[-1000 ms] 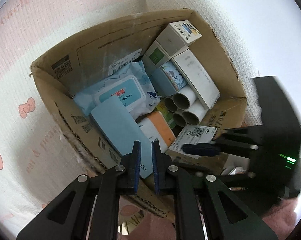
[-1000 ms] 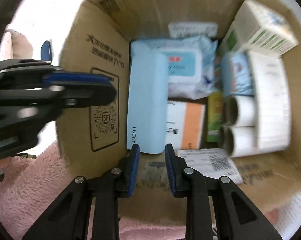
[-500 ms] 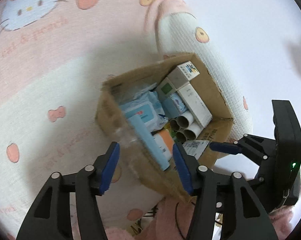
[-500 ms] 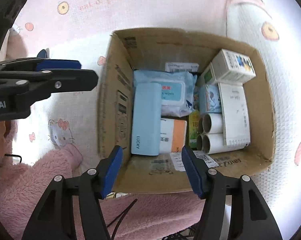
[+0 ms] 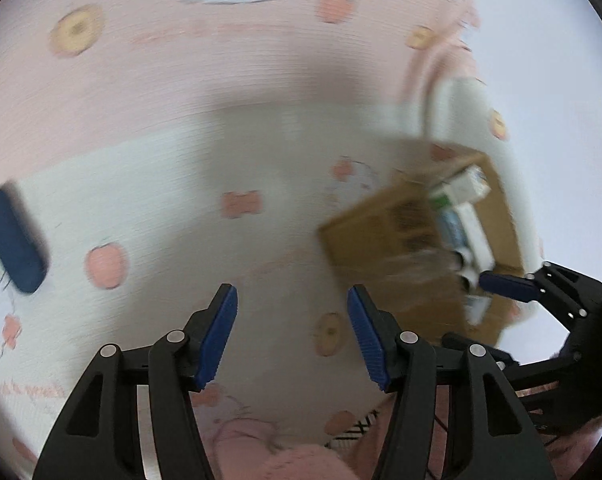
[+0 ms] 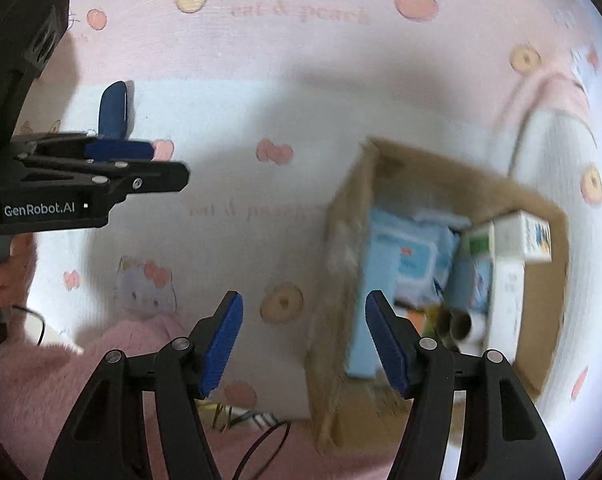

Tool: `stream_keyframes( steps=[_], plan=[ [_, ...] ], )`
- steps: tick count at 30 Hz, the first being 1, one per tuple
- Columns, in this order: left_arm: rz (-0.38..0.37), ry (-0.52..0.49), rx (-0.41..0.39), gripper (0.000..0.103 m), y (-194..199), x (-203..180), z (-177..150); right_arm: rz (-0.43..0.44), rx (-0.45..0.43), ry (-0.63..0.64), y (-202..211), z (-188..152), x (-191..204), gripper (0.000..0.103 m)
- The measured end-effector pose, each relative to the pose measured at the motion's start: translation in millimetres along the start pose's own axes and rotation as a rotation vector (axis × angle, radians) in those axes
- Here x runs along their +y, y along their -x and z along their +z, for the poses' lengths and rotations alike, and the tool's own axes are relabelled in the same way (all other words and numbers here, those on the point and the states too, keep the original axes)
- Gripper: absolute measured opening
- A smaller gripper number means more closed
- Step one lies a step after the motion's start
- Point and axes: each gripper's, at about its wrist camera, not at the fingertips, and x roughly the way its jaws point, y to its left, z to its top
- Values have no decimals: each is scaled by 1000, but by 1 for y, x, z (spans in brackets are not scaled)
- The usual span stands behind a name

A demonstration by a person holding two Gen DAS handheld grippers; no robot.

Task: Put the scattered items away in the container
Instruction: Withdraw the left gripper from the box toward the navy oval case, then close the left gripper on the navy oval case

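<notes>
Pulled back from cardboard box [image 6: 441, 280] since a second ago, both now above bedsheet [image 5: 181, 160]. Left gripper [image 5: 291, 334] gaping wide, nothing between pads. Right gripper [image 6: 303, 342] jaws opening, nothing between. Box corrugated, rectangular, sitting right of left gripper, packed: one blue wipes pack [image 6: 415, 256], cardboard tubes, cartons, count blurred. One dark blue oblong case [image 5: 15, 246] lying loose on sheet, far left.

Below and ahead of the left tool [image 5: 292, 334], the printed bed cover [image 5: 189, 168] lies bare, giving open passage. A dark blue case [image 5: 13, 246] lies far off to its left. The cardboard box [image 6: 433, 184], crowded with packages, stands to the right of both tools, directly under the right tool [image 6: 304, 340]'s right finger.
</notes>
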Motion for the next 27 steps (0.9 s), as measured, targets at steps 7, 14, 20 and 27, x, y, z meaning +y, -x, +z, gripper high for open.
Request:
stream_keyframes(
  steps=[7, 14, 20, 27],
  plan=[
    [89, 125, -11, 62, 0, 80, -11, 137, -82, -74, -30, 37, 40, 62],
    [117, 279, -92, 62, 8, 157, -39, 235, -80, -106, -72, 63, 76, 62],
    [82, 445, -163, 62, 6, 216, -58, 236, -70, -9, -101, 80, 110, 62],
    [23, 595, -288, 62, 6, 274, -62, 347, -131, 26, -131, 109, 149, 62]
  ],
)
